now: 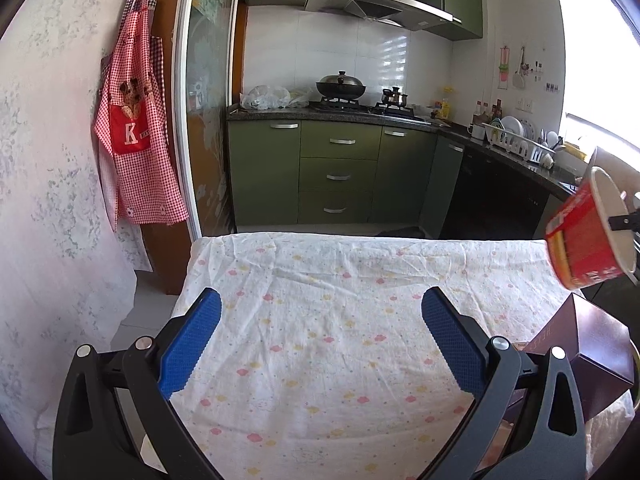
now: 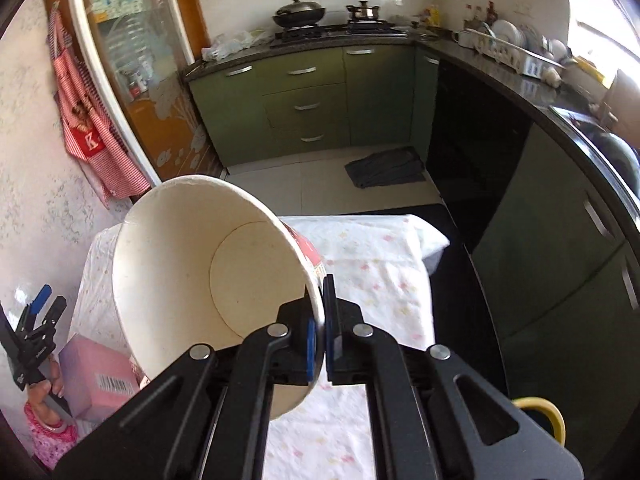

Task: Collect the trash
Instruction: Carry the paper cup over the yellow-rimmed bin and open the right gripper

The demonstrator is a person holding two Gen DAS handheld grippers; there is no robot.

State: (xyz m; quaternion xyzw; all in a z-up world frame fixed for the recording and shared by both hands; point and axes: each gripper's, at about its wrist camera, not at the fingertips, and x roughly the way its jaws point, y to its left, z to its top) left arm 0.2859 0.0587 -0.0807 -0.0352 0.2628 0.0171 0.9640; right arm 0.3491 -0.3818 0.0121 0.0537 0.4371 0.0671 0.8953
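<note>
left gripper [image 1: 320, 344]: black angular arms, silver round pivot screws, blue textured pads on the jaws
right gripper [image 2: 320, 320]: same black arms, silver screws, blue pads
sleeve [image 2: 48, 436]: pink patterned cuff

Left claw [image 1: 320, 340] wide open over floral cloth [image 1: 320, 300]; red cup [image 1: 588, 232] aloft at right edge.

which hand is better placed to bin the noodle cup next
Right. The right gripper is already shut on the rim of the empty noodle cup and holds it tilted, off the table. The left gripper stands open with nothing between its jaws.
</note>
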